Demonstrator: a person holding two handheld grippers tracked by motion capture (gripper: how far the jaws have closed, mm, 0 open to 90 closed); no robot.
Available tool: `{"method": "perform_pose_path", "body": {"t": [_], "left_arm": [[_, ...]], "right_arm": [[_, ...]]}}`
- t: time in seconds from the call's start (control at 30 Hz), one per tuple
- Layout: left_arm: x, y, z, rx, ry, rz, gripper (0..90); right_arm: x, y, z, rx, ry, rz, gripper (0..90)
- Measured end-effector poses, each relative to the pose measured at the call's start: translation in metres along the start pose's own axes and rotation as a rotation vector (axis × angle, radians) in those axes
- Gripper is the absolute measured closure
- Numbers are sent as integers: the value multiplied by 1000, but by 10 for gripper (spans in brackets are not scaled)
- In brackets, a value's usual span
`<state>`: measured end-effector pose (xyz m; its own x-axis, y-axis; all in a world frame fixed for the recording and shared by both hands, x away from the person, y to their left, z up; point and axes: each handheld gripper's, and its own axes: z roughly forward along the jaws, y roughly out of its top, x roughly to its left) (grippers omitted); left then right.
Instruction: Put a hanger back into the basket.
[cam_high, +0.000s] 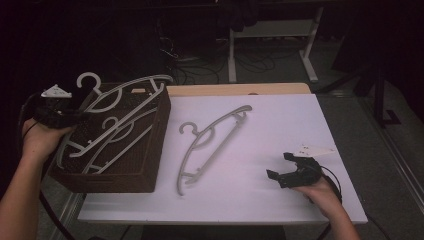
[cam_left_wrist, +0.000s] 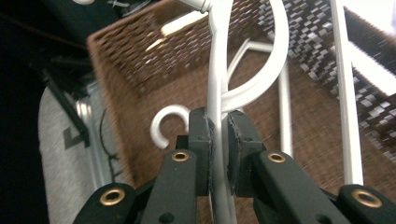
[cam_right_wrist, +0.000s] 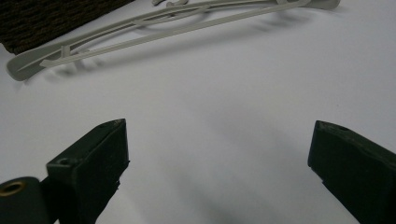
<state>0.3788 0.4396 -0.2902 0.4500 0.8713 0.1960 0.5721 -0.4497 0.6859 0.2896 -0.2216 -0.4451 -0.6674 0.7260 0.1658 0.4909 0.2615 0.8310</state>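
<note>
My left gripper (cam_high: 82, 116) hangs over the left side of a brown wicker basket (cam_high: 159, 145), shut on the thin bar of a pale grey hanger (cam_high: 135, 87). In the left gripper view the pads (cam_left_wrist: 201, 140) of that gripper (cam_left_wrist: 218, 135) pinch this hanger's (cam_left_wrist: 215, 70) bar above the basket (cam_left_wrist: 126, 51). Another hanger (cam_high: 120, 135) lies inside the basket, its hook (cam_left_wrist: 163, 121) showing below. A third hanger (cam_high: 210, 140) lies flat on the white table (cam_high: 280, 125). My right gripper (cam_high: 279, 165) rests open on the table at the right; its jaws (cam_right_wrist: 219, 149) stand wide apart with nothing between them, facing that hanger (cam_right_wrist: 163, 23).
The basket sits at the table's left edge, partly overhanging it. A wooden strip (cam_high: 240, 89) runs along the table's back edge. Beyond it stand white desk legs (cam_high: 310, 50) and floor cables (cam_high: 200, 70) in the dark.
</note>
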Motion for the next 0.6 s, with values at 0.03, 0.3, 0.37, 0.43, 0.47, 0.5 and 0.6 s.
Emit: {"method": "perform_pose_path", "body": {"t": [0.03, 0.3, 0.37, 0.43, 0.47, 0.5, 0.6], "left_arm": [[3, -3, -1, 5, 10, -6, 819], [11, -16, 7, 36, 29, -37, 818], [11, -17, 16, 56, 43, -43, 818], [12, -18, 20, 61, 46, -48, 818], [12, -19, 22, 68, 56, -45, 818], [13, -19, 23, 78, 58, -40, 819], [9, -21, 29, 113, 58, -14, 819]], "right_arm": [[0, 0, 0, 1, -1, 0, 46], [1, 0, 1, 6, -3, -1, 47], [1, 0, 1, 6, -4, -2, 47], [0, 0, 1, 4, -4, 1, 46], [0, 0, 0, 5, -4, 2, 47], [0, 0, 0, 5, -4, 3, 47], [0, 0, 1, 6, -4, -2, 47]]}}
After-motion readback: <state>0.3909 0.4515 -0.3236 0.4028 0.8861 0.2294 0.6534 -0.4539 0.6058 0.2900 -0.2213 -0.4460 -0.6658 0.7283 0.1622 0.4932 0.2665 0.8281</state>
